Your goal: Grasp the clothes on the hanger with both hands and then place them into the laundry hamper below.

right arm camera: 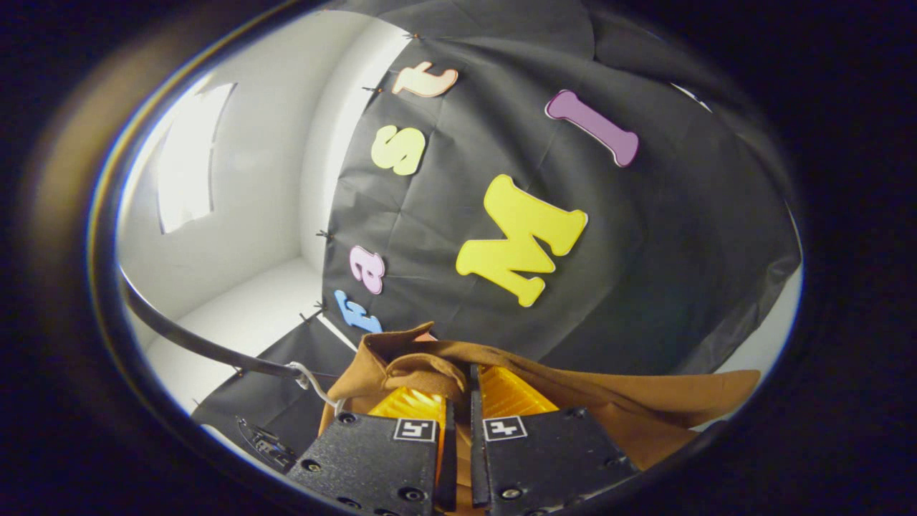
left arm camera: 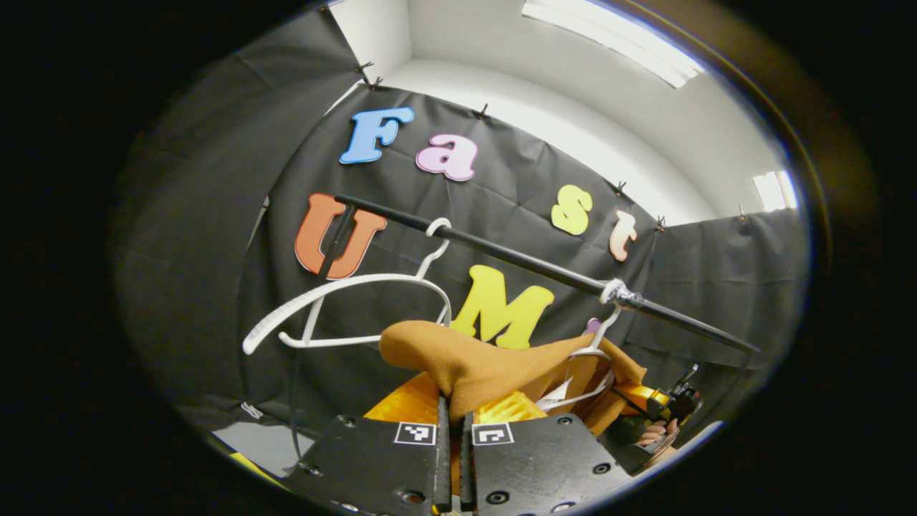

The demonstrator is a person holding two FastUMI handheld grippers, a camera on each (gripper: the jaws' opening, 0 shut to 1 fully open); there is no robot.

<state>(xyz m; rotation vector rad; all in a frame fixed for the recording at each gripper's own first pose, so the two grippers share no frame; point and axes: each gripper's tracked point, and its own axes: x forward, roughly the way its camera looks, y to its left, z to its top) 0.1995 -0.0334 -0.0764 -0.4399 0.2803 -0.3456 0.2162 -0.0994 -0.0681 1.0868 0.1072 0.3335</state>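
Left gripper view, near: the left tool point(left arm camera: 453, 419) points upward, its two fingers point(left arm camera: 512, 407) almost together, w/ a fold of the brown garment point(left arm camera: 473, 365) pinched between them. The cloth is mustard-brown, soft and woven, and it rises from the tool tips as a rounded hump just above them. It then stretches to the right of the tool toward a white hanger point(left arm camera: 598, 344), which still carries it. A pale tag hangs inside the garment, near that hanger.

Farther right of the tool, the right tool point(left arm camera: 670, 403) is seen small, w/ a person's hand point(left arm camera: 655, 433) under it; it is at the far end of the same garment.

Above the left tool, an empty white hanger point(left arm camera: 344, 308) hangs tilted on the black rail point(left arm camera: 530, 265), which runs slanted behind the garment. Behind that is the black cloth wall.

Right gripper view, near: the right tool point(right arm camera: 458, 408) also points up, fingers point(right arm camera: 516, 398) close together, clamped on a bunched edge of the brown garment point(right arm camera: 609, 405). The cloth spreads wide to the right of the tool tips. To the left of the tool, the black rail point(right arm camera: 200, 347) curves away.
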